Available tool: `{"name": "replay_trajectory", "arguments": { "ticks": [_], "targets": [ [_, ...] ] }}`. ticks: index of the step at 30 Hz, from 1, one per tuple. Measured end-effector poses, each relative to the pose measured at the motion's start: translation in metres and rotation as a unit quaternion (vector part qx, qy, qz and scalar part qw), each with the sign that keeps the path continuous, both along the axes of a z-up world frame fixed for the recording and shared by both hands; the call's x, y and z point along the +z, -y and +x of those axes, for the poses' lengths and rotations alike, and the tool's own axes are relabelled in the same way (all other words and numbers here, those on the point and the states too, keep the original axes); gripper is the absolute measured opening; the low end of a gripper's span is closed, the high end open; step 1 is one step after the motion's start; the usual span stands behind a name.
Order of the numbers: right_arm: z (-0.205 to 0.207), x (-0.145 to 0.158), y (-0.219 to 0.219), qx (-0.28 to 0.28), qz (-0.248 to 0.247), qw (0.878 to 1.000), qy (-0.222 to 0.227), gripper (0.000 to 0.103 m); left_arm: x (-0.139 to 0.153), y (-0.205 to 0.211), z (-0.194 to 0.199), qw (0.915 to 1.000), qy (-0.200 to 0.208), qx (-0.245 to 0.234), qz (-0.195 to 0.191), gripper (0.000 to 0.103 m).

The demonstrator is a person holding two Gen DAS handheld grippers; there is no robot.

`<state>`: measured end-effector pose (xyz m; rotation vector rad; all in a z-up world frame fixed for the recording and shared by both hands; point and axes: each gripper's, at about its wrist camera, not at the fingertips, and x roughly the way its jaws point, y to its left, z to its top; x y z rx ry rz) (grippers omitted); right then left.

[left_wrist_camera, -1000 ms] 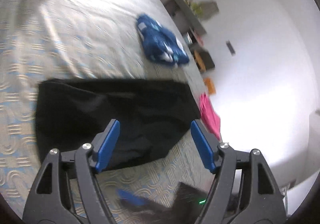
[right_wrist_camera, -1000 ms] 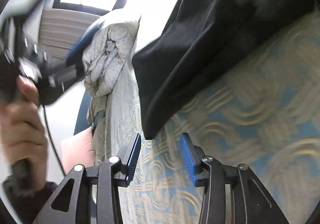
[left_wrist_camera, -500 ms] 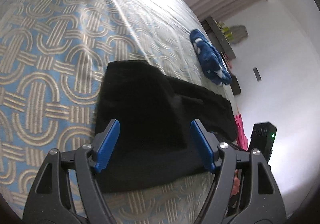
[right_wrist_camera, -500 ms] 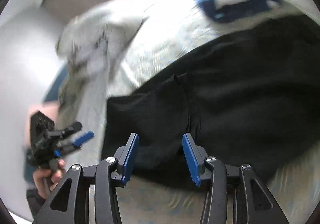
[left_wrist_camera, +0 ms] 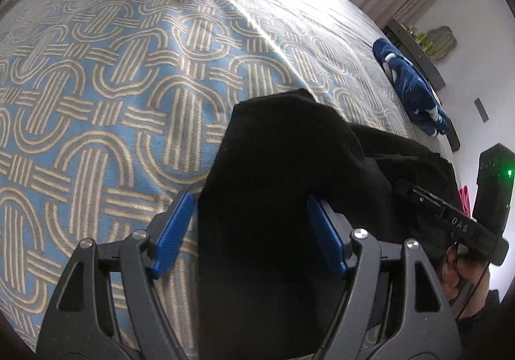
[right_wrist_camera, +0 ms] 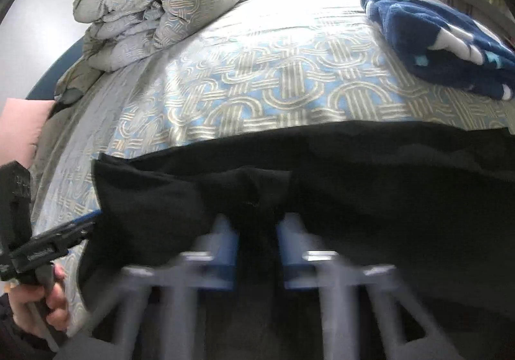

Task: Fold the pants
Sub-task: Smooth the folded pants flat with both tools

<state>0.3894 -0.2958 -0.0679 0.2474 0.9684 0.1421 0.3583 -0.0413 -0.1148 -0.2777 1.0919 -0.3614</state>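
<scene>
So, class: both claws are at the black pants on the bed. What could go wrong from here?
1. The right claw has just been closing on a small bunch of the black pants; such a narrow pinch might slip.
2. The left claw is open around the cloth; lifting now could be uneven.
3. Dragging might rumple the bedspread.

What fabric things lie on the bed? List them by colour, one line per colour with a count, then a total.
Black: 1, the pants
Dark blue with white: 1, the folded blanket
Grey-and-blue patterned: 1, the rolled duvet
Total: 3, all on the patterned bedspread
</scene>
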Motion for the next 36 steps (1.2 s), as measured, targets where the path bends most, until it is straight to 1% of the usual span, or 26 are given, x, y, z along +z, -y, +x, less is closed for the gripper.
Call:
{"name": "replay_trajectory", "arguments": {
  "ticks": [2,3,5,7,9,12,13,15,16,18,19,20,21,22,23,24,25,26,28,29,31,32,33,35,36],
  "targets": [
    [-0.002,0.004,-0.003,0.001,-0.012,1.000,0.007,0.008,0.004,-0.007,0.001,0.9998,-0.002,0.010,-0.017,0.074],
    [-0.005,0.007,-0.004,-0.001,-0.017,1.000,0.016,0.008,0.007,-0.012,0.001,0.9994,0.000,0.019,-0.029,0.074],
    [-0.013,0.018,0.000,-0.020,-0.024,0.999,0.041,0.008,0.008,-0.026,-0.001,0.9983,0.009,0.038,-0.042,0.074],
    [-0.020,0.028,0.010,-0.040,-0.008,0.997,0.059,0.008,0.014,-0.033,0.002,0.9973,0.020,0.051,-0.049,0.074],
    [-0.020,0.029,0.018,-0.049,0.000,0.997,0.052,0.008,0.016,-0.037,0.005,0.9967,0.026,0.060,-0.047,0.074],
    [-0.012,0.009,0.025,-0.055,-0.011,0.998,0.012,0.009,0.016,-0.034,0.013,0.9969,0.026,0.065,-0.036,0.074],
    [-0.012,0.003,0.027,-0.054,-0.010,0.998,0.007,0.009,0.016,-0.035,0.013,0.9972,0.029,0.063,-0.028,0.074],
    [-0.016,-0.001,0.028,-0.050,-0.012,0.998,0.024,0.011,0.013,-0.024,0.017,0.9980,0.036,0.052,0.011,0.074],
    [-0.017,-0.001,0.028,-0.049,-0.011,0.998,0.027,0.015,0.009,-0.015,0.020,0.9973,0.040,0.045,0.041,0.074],
    [-0.018,0.000,0.028,-0.048,-0.014,0.998,0.028,0.017,-0.005,-0.002,0.025,0.9943,0.031,0.032,0.097,0.074],
    [-0.018,0.001,0.029,-0.049,-0.015,0.998,0.026,0.020,-0.011,-0.002,0.024,0.9927,0.028,0.030,0.113,0.075],
    [-0.019,0.002,0.031,-0.053,-0.013,0.998,0.026,0.024,-0.013,-0.001,0.022,0.9909,0.037,0.032,0.125,0.076],
    [-0.022,0.004,0.034,-0.059,-0.013,0.998,0.027,0.027,-0.012,0.000,0.020,0.9890,0.046,0.037,0.136,0.077],
    [-0.025,0.006,0.038,-0.071,-0.024,0.997,0.028,0.030,-0.010,0.001,0.020,0.9878,0.043,0.041,0.144,0.077],
    [-0.025,0.008,0.042,-0.083,-0.040,0.995,0.027,0.030,-0.007,0.000,0.020,0.9881,0.036,0.046,0.142,0.076],
    [-0.027,0.009,0.045,-0.090,-0.047,0.994,0.027,0.030,-0.002,-0.004,0.019,0.9897,0.036,0.053,0.128,0.076],
    [-0.030,0.011,0.050,-0.098,-0.043,0.994,0.027,0.030,0.006,-0.008,0.017,0.9913,0.046,0.061,0.108,0.076],
    [-0.034,0.015,0.055,-0.108,-0.037,0.993,0.030,0.030,0.017,-0.011,0.014,0.9912,0.065,0.070,0.091,0.076],
    [-0.043,0.028,0.059,-0.118,-0.025,0.991,0.052,0.030,0.034,-0.011,0.011,0.9894,0.094,0.076,0.081,0.076],
    [-0.048,0.036,0.058,-0.120,-0.018,0.990,0.066,0.030,0.042,-0.007,0.009,0.9900,0.106,0.069,0.062,0.075],
    [-0.052,0.047,0.051,-0.110,0.001,0.990,0.090,0.030,0.046,0.005,0.007,0.9920,0.114,0.042,0.035,0.064],
    [-0.052,0.051,0.044,-0.098,0.016,0.990,0.099,0.030,0.046,0.013,0.008,0.9928,0.111,0.029,0.034,0.051],
    [-0.050,0.052,0.037,-0.087,0.027,0.990,0.104,0.029,0.041,0.020,0.009,0.9934,0.106,0.021,0.039,0.040],
    [-0.041,0.049,0.017,-0.067,0.035,0.992,0.098,0.027,0.027,0.035,0.012,0.9940,0.094,0.009,0.055,0.030],
    [-0.036,0.045,0.009,-0.062,0.032,0.993,0.092,0.024,0.020,0.041,0.013,0.9937,0.089,0.007,0.068,0.027]
  ]
}}
